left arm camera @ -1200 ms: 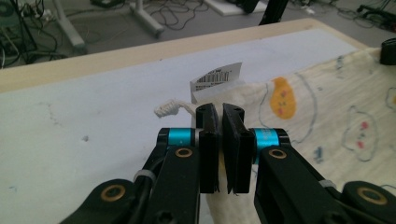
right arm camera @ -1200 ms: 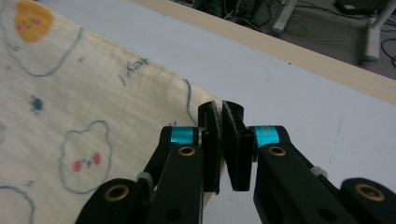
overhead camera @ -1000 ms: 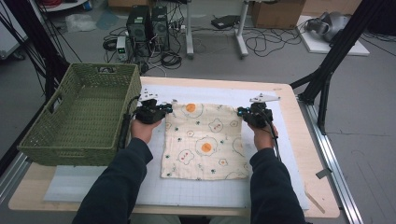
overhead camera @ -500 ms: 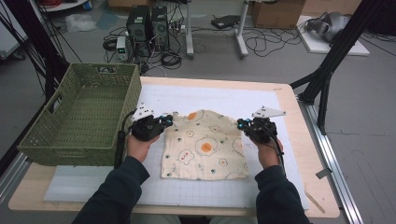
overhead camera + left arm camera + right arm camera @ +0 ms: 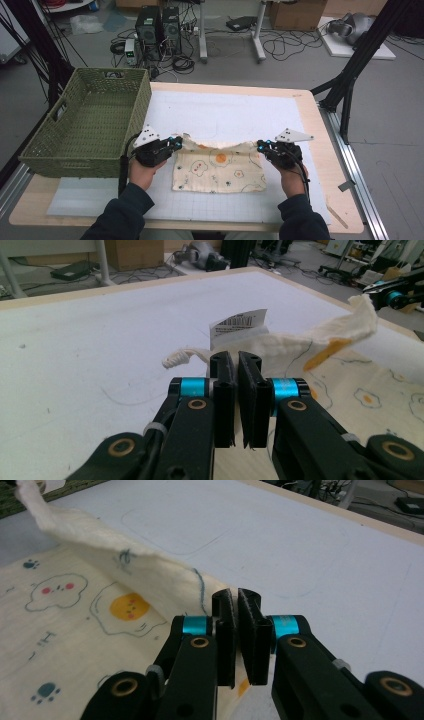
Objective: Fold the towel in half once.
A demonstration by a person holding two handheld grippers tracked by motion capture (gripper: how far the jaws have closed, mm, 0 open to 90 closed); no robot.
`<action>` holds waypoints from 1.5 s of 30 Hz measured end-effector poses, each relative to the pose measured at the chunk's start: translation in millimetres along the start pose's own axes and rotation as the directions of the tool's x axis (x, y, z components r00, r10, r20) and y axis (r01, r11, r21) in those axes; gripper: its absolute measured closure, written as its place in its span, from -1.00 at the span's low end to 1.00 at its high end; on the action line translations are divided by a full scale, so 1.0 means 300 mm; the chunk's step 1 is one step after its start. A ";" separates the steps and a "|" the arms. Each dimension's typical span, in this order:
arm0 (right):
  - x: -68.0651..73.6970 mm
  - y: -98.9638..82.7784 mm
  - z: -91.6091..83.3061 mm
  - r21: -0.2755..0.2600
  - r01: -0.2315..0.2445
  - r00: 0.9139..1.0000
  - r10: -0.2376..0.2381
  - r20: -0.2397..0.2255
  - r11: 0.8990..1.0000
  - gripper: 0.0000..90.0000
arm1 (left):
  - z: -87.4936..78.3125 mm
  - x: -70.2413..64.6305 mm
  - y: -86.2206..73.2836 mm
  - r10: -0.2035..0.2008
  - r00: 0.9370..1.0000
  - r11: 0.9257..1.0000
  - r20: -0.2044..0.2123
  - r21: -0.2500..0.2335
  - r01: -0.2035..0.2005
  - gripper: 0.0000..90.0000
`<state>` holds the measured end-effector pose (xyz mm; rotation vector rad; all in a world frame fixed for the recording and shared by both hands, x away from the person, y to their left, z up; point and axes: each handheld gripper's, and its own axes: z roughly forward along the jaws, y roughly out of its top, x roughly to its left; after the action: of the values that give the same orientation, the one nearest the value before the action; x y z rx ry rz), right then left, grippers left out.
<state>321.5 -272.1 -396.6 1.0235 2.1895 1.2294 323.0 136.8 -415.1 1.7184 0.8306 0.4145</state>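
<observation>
Both grippers' fingers were clamped tight on the cloth (image 5: 218,167): left gripper (image 5: 176,144) pinched one far corner, right gripper (image 5: 261,146) the other, lifting that edge off the tabletop (image 5: 225,110).

Lab or robotics workspace: beyond the grippers, computer towers (image 5: 159,25) on floor, tangled cables (image 5: 280,47), black frame struts (image 5: 357,65), cardboard boxes (image 5: 295,14).

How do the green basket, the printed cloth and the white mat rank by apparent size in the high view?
1. White mat, largest.
2. Green basket.
3. Printed cloth, smallest; its far edge is lifted and folded over, so less of it shows.
</observation>
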 end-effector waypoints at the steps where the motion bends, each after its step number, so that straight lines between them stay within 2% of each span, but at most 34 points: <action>1: 0.006 -0.004 -0.004 0.004 0.010 1.000 -0.010 0.001 1.000 0.91 | -0.005 -0.001 -0.006 -0.001 1.000 1.000 0.000 0.001 0.001 0.89; 4: 0.019 -0.018 -0.016 0.011 0.019 1.000 -0.019 -0.005 1.000 0.91 | -0.018 -0.005 -0.026 -0.009 1.000 1.000 0.010 0.005 0.009 0.89; 7: 0.028 -0.034 -0.027 0.021 0.027 1.000 -0.027 -0.008 0.999 0.91 | -0.025 -0.021 -0.042 0.001 1.000 1.000 0.022 0.015 -0.001 0.88; 11: 0.037 -0.068 -0.047 0.022 0.018 1.000 -0.017 -0.016 1.000 0.89 | -0.034 -0.044 -0.047 0.024 0.999 0.999 0.038 0.024 -0.025 0.88; 16: 0.045 -0.117 -0.061 0.033 -0.003 1.000 0.004 -0.026 0.999 0.89 | -0.046 -0.068 -0.062 0.024 0.998 0.999 0.053 0.026 -0.025 0.88; 20: 0.060 -0.119 -0.074 0.038 0.018 0.999 -0.017 -0.029 0.999 0.89 | -0.056 -0.080 -0.074 0.028 0.998 0.999 0.061 0.036 -0.030 0.88; 23: 0.068 -0.123 -0.084 0.030 0.017 0.999 -0.015 -0.038 0.999 0.88 | -0.066 -0.081 -0.086 0.022 0.998 0.998 0.064 0.050 -0.025 0.88; 31: 0.095 -0.146 -0.084 0.103 0.065 0.996 -0.059 -0.062 0.993 0.88 | -0.087 -0.079 -0.121 0.017 0.997 0.995 0.072 0.099 -0.024 0.87; 35: 0.103 -0.153 -0.083 0.123 0.072 0.995 -0.063 -0.075 0.990 0.86 | -0.091 -0.078 -0.132 0.010 0.997 0.992 0.083 0.123 -0.020 0.86; 42: 0.097 -0.159 -0.083 0.127 0.065 0.996 -0.056 -0.075 0.990 0.82 | -0.087 -0.075 -0.135 -0.002 0.994 0.991 0.105 0.135 -0.012 0.85; 45: 0.093 -0.161 -0.082 0.131 0.055 0.996 -0.046 -0.070 0.990 0.79 | -0.087 -0.071 -0.133 -0.018 0.992 0.991 0.121 0.133 0.002 0.72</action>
<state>268.4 -280.0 -425.6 0.9839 2.3613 1.1239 278.7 144.5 -441.7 1.8427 0.7918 0.2487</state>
